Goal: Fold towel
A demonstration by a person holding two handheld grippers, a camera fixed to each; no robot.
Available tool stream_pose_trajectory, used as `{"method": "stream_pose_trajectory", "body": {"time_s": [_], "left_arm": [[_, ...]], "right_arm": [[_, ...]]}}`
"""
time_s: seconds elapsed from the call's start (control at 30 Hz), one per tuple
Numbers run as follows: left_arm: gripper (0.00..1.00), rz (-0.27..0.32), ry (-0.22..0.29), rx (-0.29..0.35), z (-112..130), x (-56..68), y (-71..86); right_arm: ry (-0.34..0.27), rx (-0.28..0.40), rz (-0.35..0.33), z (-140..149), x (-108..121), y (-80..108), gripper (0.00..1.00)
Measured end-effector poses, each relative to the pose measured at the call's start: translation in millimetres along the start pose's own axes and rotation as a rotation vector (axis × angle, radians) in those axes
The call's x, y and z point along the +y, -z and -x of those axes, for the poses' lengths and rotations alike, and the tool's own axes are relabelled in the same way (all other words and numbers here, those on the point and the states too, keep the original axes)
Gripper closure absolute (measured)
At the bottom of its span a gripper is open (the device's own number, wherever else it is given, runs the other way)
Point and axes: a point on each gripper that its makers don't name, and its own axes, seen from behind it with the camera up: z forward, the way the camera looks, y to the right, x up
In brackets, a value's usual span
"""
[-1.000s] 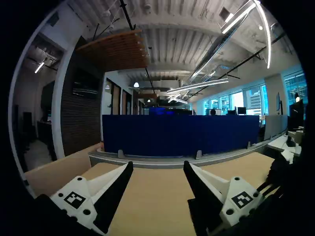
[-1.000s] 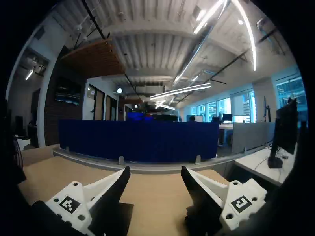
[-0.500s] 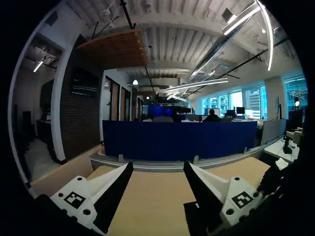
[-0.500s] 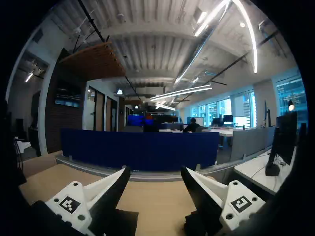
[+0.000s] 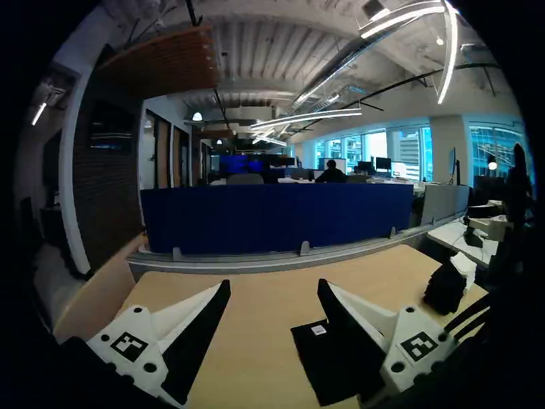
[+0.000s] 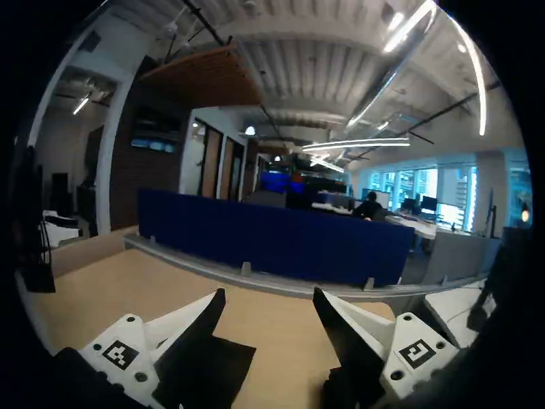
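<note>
A black towel (image 5: 320, 358) lies flat on the light wooden table (image 5: 259, 320), and a small white tag sits near its far corner. In the left gripper view it lies low and right, partly behind the right finger. My left gripper (image 5: 272, 285) is open above the table with nothing between its fingers. In the right gripper view, black cloth (image 6: 218, 365) spreads under and beside the left finger. My right gripper (image 6: 268, 293) also stands open and holds nothing, above the bare table (image 6: 136, 286).
A blue partition (image 5: 272, 215) on a grey rail runs along the table's far edge. A dark bulky object (image 5: 446, 286) sits at the table's right end. Desks with monitors (image 6: 477, 300) stand to the right, and a person sits far off behind the partition.
Both views now show more of the tabletop. The black towel has come further into sight, its tagged corner showing in the left gripper view. Both grippers stay open.
</note>
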Motion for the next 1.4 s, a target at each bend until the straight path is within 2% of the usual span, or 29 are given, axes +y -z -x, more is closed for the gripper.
{"method": "stream_pose_trajectory", "body": {"time_s": [0.2,0.3,0.5,0.67,0.9,1.1,1.4], "left_arm": [[0.05,0.106,-0.031,-0.058,5,24.3,-1.9],[0.05,0.131,-0.049,-0.075,7,28.5,-2.5],[0.05,0.142,-0.077,-0.099,20,33.0,-8.9],[0.05,0.159,-0.090,-0.128,42,40.5,-14.1],[0.05,0.185,-0.102,-0.173,79,50.9,-21.8],[0.05,0.204,-0.111,-0.214,112,59.4,-28.3],[0.05,0.242,-0.143,-0.289,165,74.2,-31.6]], "right_arm": [[0.049,-0.091,-0.149,17,-32,-0.7,0.00],[0.056,-0.110,-0.172,23,-37,-1.7,0.00],[0.057,-0.125,-0.181,34,-39,-7.5,0.00],[0.059,-0.151,-0.198,54,-44,-13.6,0.00],[0.077,-0.192,-0.222,88,-55,-22.3,0.00],[0.061,-0.210,-0.234,116,-64,-29.3,0.00],[0.063,-0.276,-0.253,167,-75,-35.8,0.00]]}}
